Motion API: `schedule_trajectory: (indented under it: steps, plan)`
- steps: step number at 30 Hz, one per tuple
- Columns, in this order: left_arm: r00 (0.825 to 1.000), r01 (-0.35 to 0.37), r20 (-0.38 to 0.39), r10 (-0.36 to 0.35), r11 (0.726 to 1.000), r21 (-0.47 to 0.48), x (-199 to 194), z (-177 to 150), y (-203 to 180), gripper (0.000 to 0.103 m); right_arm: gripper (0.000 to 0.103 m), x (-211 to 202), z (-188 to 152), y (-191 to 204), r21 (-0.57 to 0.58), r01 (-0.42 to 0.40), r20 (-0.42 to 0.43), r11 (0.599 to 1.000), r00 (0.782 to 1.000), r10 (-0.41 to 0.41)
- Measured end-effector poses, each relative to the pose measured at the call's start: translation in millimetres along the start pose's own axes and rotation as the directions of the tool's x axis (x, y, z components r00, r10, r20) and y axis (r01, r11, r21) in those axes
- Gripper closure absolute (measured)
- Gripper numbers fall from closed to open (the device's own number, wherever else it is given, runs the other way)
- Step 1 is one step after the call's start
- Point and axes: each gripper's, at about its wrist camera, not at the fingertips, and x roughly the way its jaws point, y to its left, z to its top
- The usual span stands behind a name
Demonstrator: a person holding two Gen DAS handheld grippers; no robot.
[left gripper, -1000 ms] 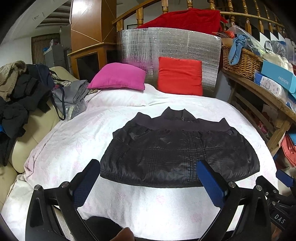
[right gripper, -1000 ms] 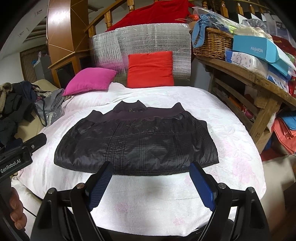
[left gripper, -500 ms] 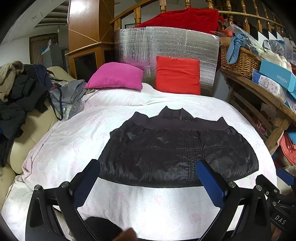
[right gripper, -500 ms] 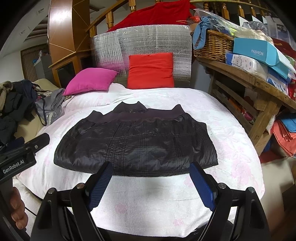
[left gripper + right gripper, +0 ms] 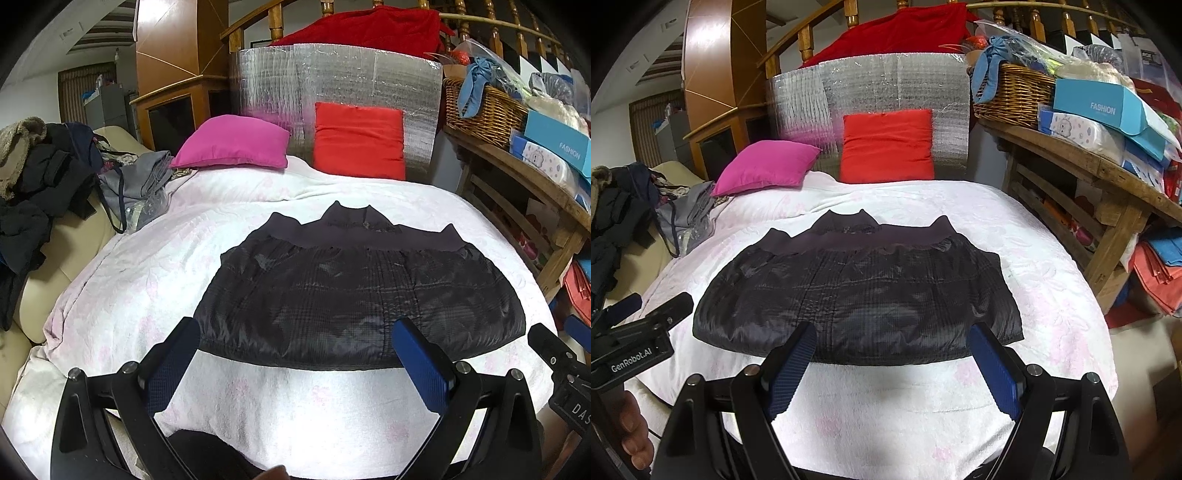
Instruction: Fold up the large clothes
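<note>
A black quilted jacket [image 5: 354, 299] lies folded flat on the white bed cover [image 5: 147, 273], its ribbed hem and collar toward the pillows. It also shows in the right wrist view [image 5: 857, 299]. My left gripper [image 5: 295, 328] is open and empty, held above the bed just short of the jacket's near edge. My right gripper [image 5: 890, 332] is open and empty, at the same near edge. The left gripper's body [image 5: 635, 350] shows at the left of the right wrist view; the right gripper's body [image 5: 561, 369] shows at the right of the left wrist view.
A pink pillow [image 5: 232, 142] and a red pillow [image 5: 358, 146] lean on a silver foil board [image 5: 332, 85] at the head. A pile of dark clothes [image 5: 33, 184] lies on a sofa at left. A wooden shelf [image 5: 1089, 162] with a wicker basket [image 5: 1012, 92] and boxes stands at right.
Both grippers have drawn back a little toward the near edge of the bed and risen slightly. The jacket has not moved.
</note>
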Motion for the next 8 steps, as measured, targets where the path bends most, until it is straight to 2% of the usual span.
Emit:
schedule_trajectory:
  steps: [8]
  plan:
    - [0.999, 0.002, 0.054, -0.004, 0.999, 0.041, -8.1, -0.1, -7.9, 0.0, 0.016, 2.5, 3.0, 1.5, -0.002, 0.001, 0.0, 1.0, 1.0, -0.001]
